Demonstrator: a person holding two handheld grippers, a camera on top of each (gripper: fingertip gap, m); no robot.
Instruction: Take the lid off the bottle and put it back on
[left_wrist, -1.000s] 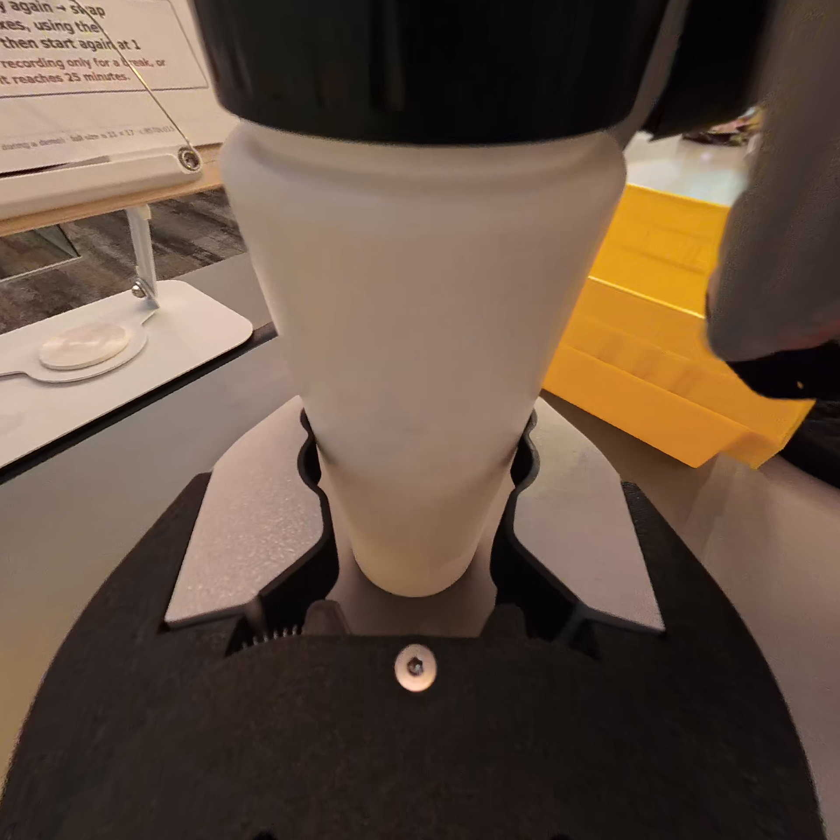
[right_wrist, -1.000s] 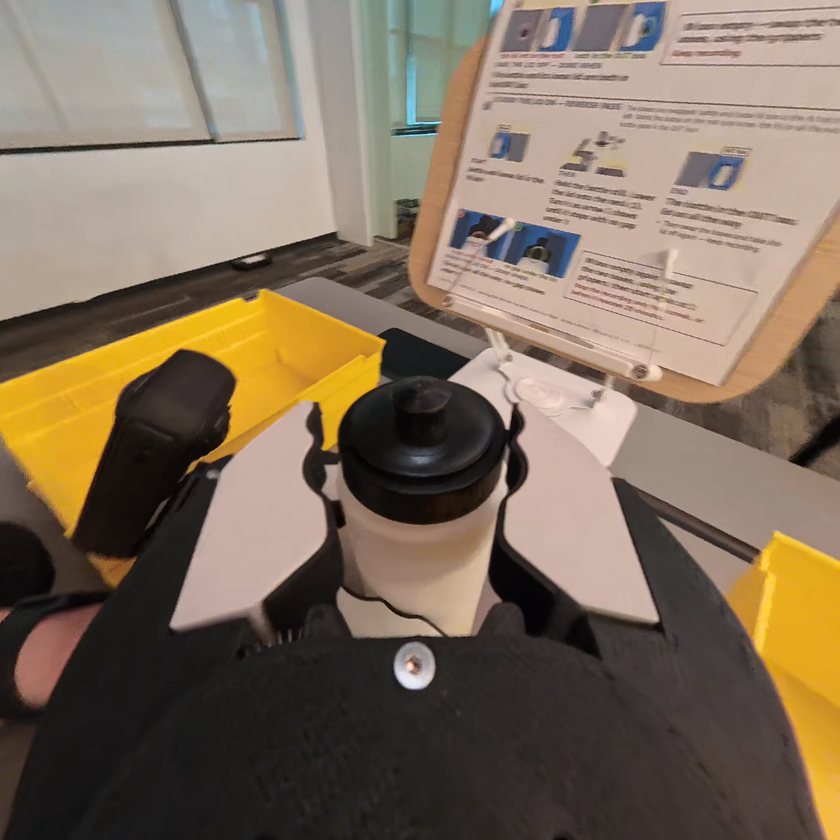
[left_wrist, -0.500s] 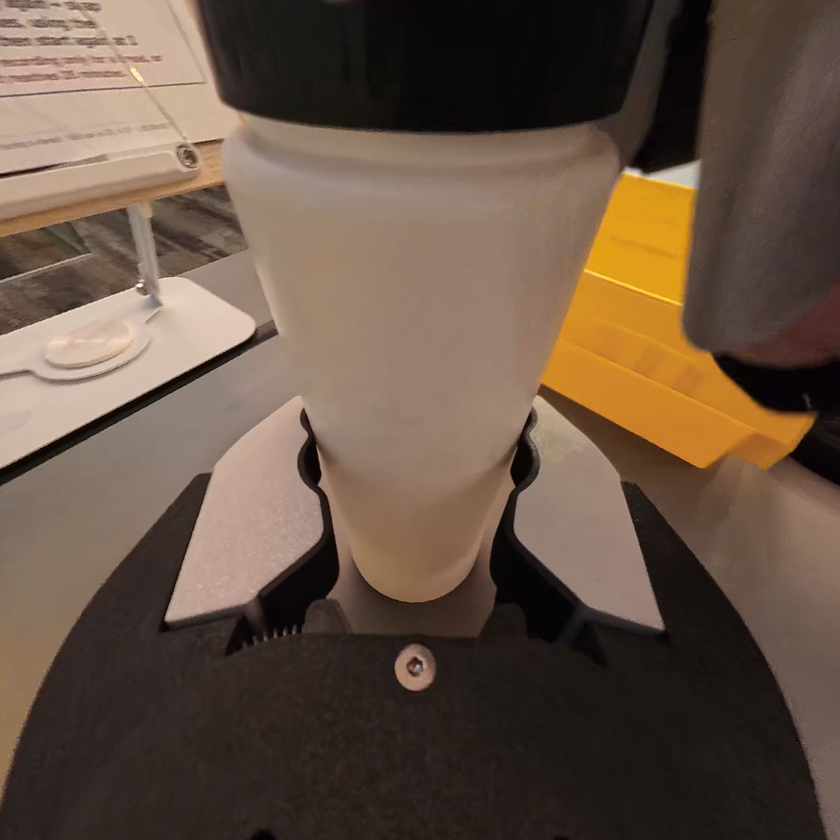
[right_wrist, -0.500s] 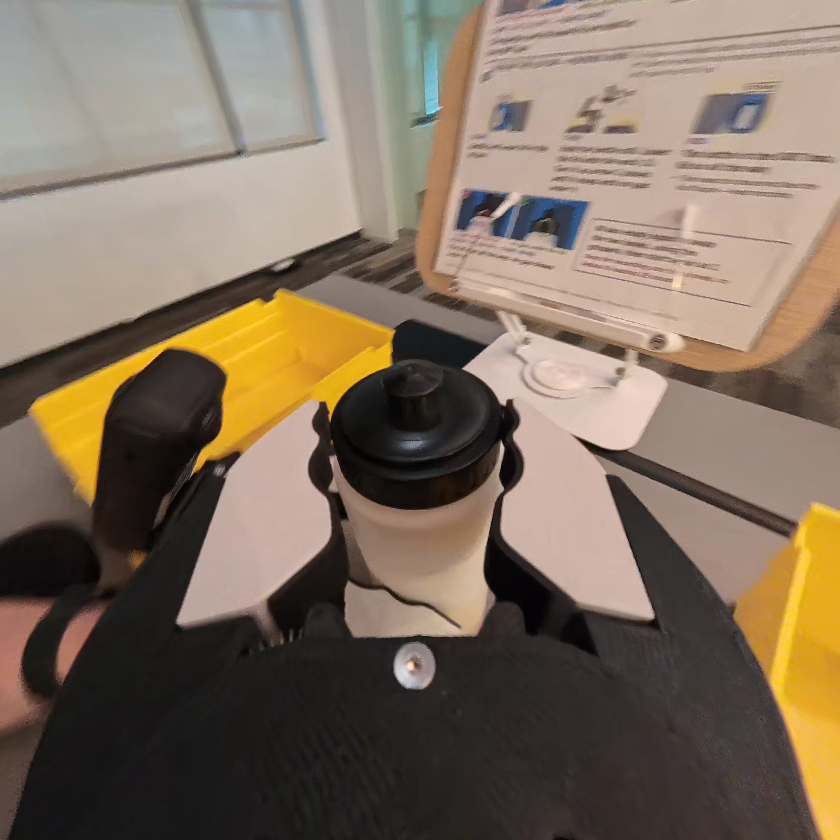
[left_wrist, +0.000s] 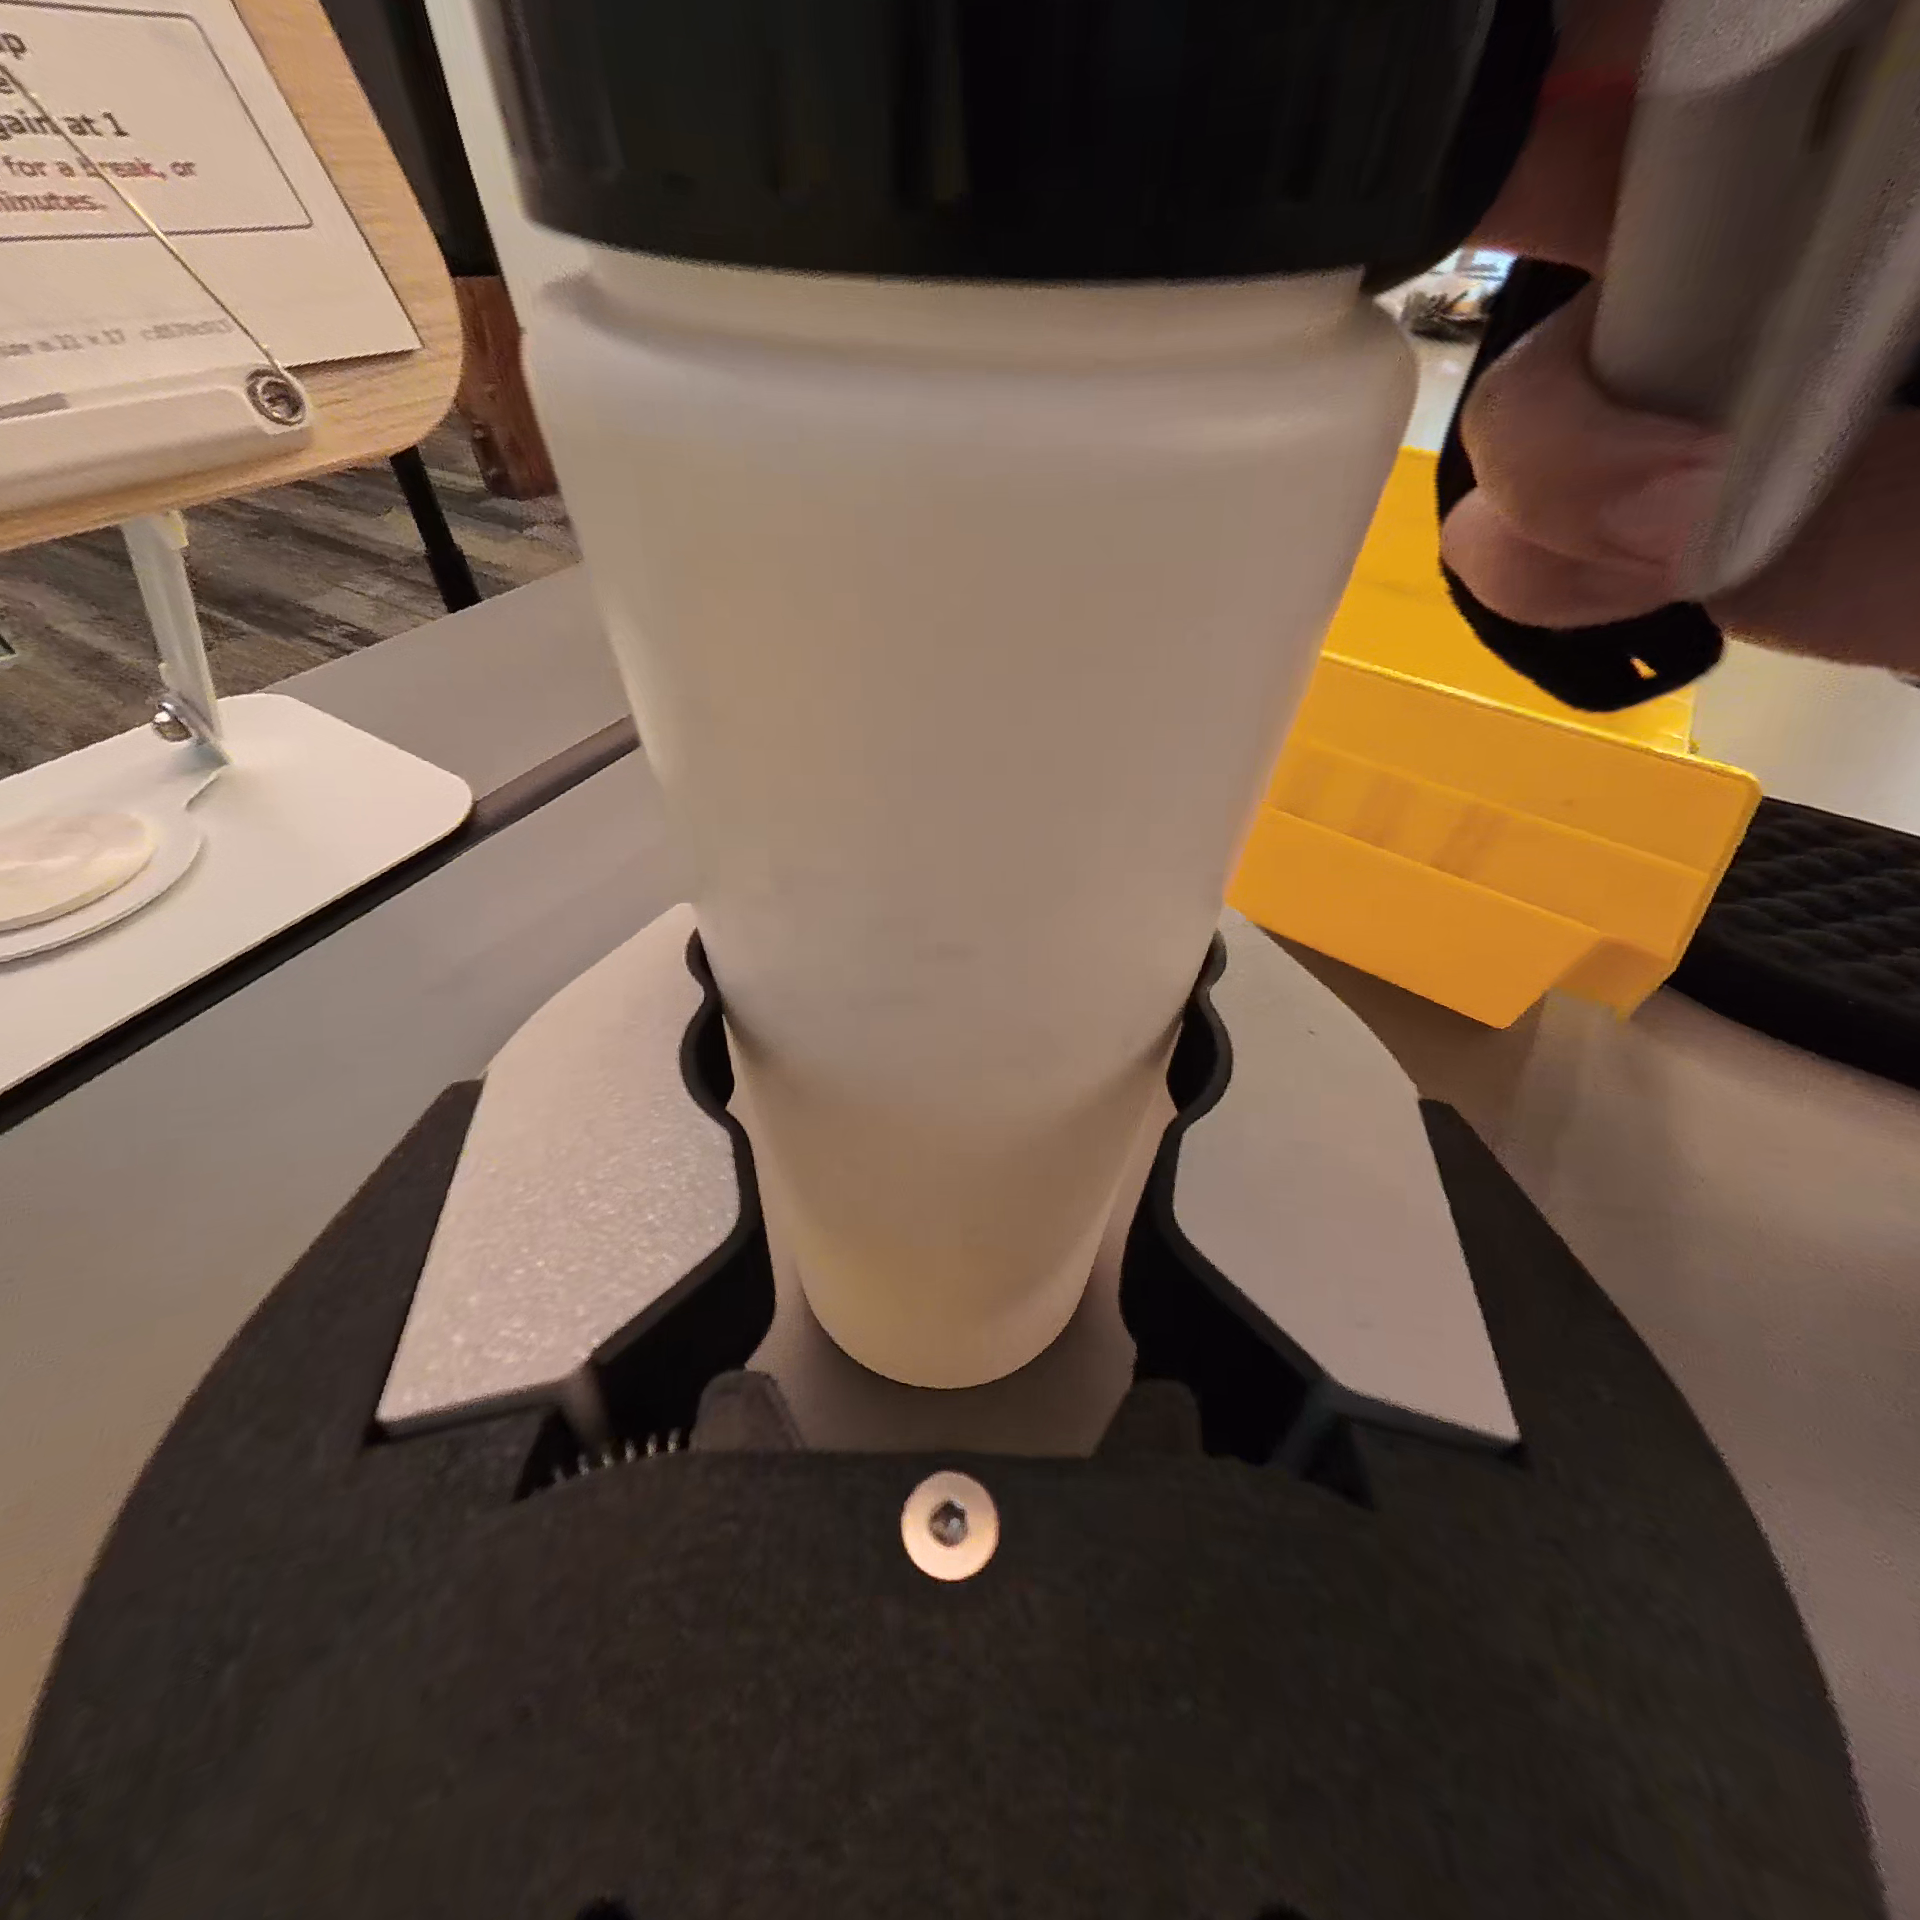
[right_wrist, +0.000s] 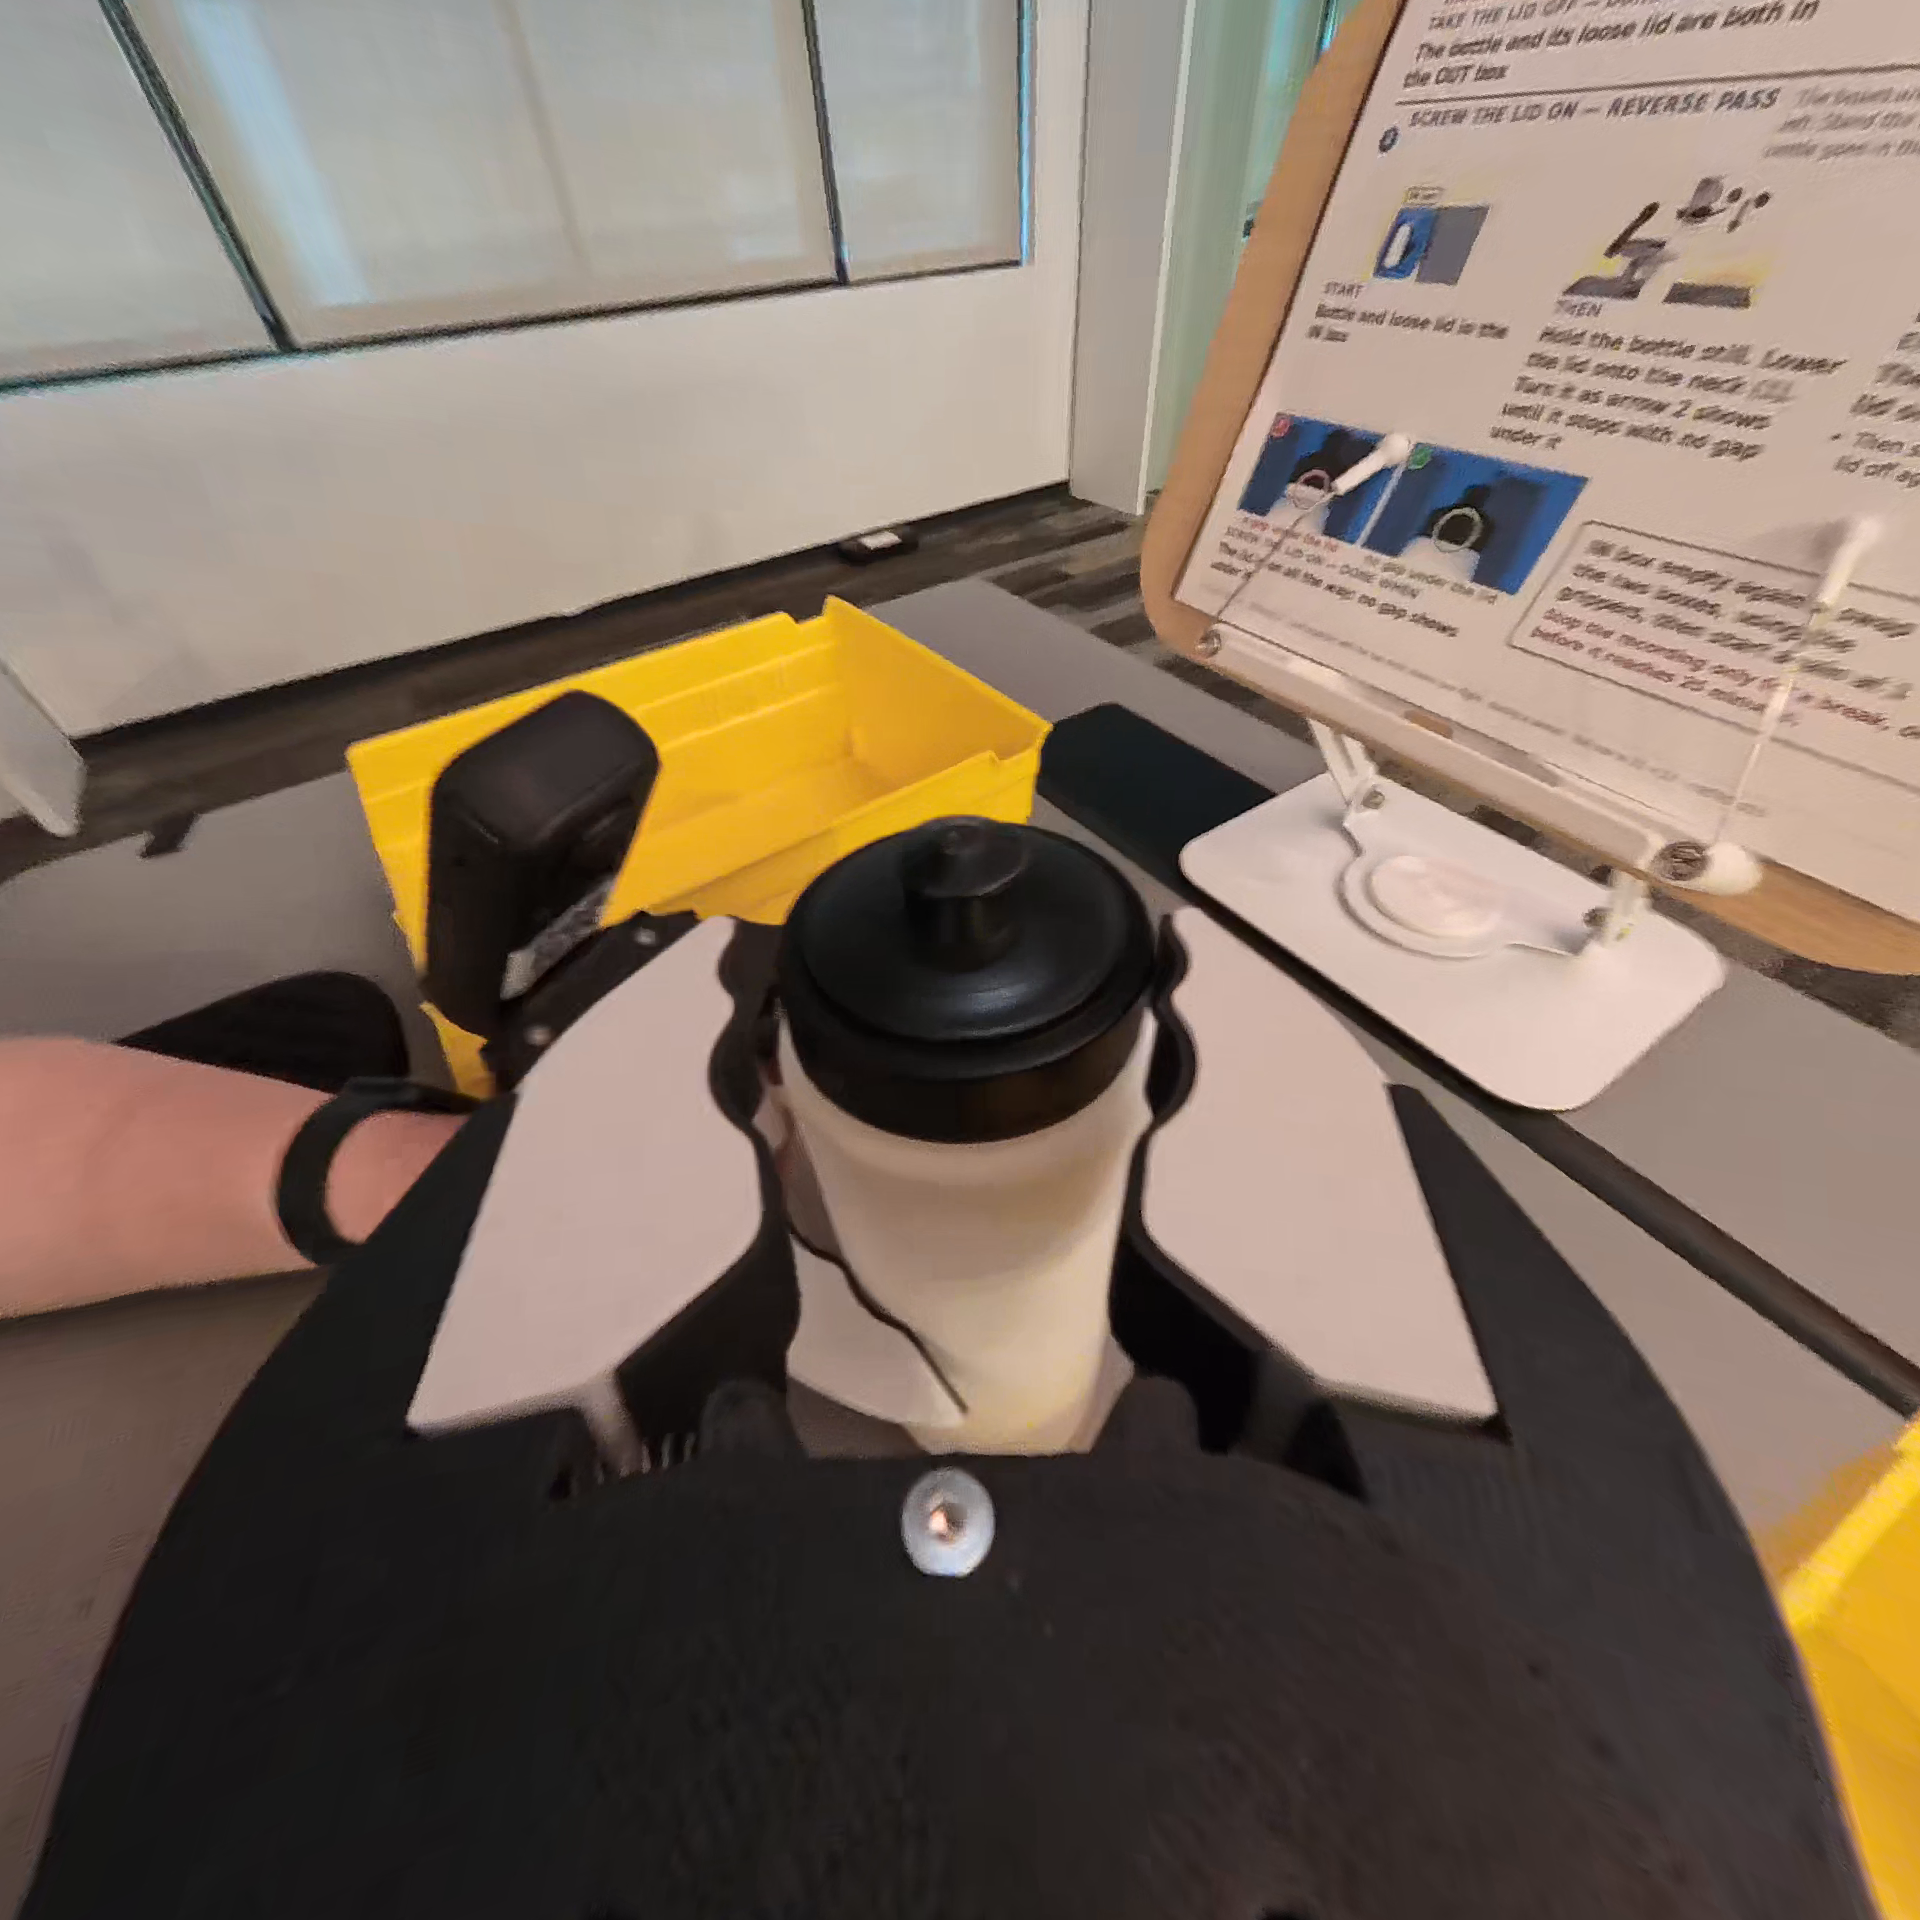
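White bottle (left_wrist: 966, 727) with black lid (right_wrist: 966, 987) on, upright on the grey counter (left_wrist: 260, 1091).
Left gripper (left_wrist: 951, 1049) clamps its lower body; right gripper (right_wrist: 951, 1039) clasps the lid. Yellow bin (right_wrist: 831, 727) at 11 o'clock in the right wrist view.

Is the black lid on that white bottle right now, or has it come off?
On. The black lid sits squarely on top of the white bottle, with no gap showing under it. How tightly it is screwed cannot be told.

yellow bin (right_wrist: 727, 769), instruction board (right_wrist: 1558, 416), grey table (left_wrist: 260, 1091)
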